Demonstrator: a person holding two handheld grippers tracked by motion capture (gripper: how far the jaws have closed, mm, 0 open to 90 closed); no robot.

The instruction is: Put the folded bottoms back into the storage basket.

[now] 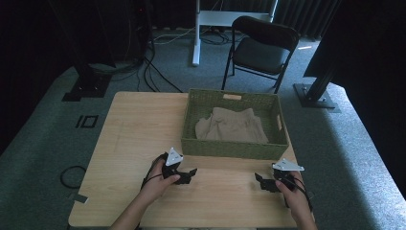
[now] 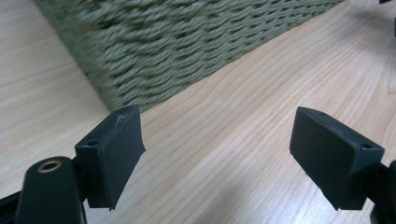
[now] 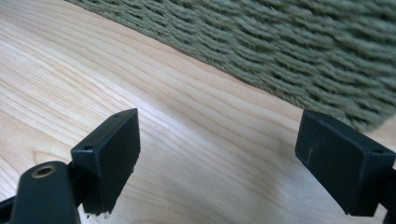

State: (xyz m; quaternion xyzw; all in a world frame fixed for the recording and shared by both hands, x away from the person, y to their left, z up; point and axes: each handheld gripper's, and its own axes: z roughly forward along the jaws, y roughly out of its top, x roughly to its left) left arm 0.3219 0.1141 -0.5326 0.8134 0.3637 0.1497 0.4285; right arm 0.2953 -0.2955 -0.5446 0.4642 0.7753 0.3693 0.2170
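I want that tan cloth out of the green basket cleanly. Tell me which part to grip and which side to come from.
Probably grip the raised fold near the middle of the tan cloth, coming straight down from above. The green woven basket walls it in on every side, so only the top is free. The left gripper and right gripper rest open on the table before the basket's near wall.

The basket's (image 2: 187,51) blurred weave runs past the top edge.
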